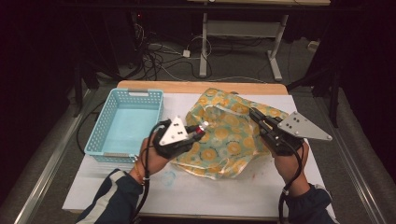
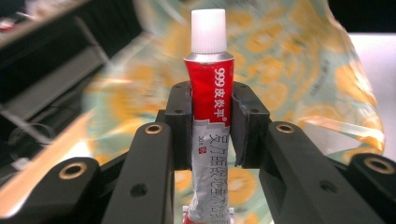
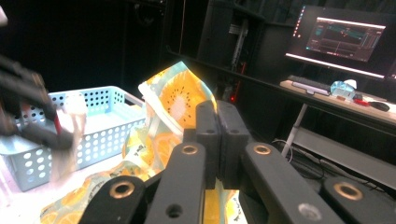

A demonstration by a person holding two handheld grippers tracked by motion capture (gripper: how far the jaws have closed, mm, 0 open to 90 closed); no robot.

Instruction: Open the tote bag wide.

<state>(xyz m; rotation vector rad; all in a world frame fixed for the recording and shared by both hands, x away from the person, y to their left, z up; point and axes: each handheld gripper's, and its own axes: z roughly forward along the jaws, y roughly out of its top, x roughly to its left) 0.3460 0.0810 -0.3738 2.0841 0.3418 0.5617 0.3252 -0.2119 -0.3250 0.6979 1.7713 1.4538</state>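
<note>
Left gripper (image 1: 198,131): clamped on the tube, both black pads squeezing its sides.
Tube (image 2: 207,107): red and silver, white cap on top, sticking up past the pads in the left gripper view; in the high view held over the left edge of the bag, just right of the basket.
Right gripper (image 1: 256,115): pinched tight on a fold of the bag, pads pressed together with the thin plastic between them.
Bag (image 1: 224,130): see-through plastic with orange slices printed on it, lying crumpled in the middle of the table, one edge pulled up by the right gripper.
Basket (image 1: 105,126): light blue, full of little holes, on the left side of the table, just beside the bag.
Table (image 1: 261,186): white top, wooden strip at the far edge.
</note>
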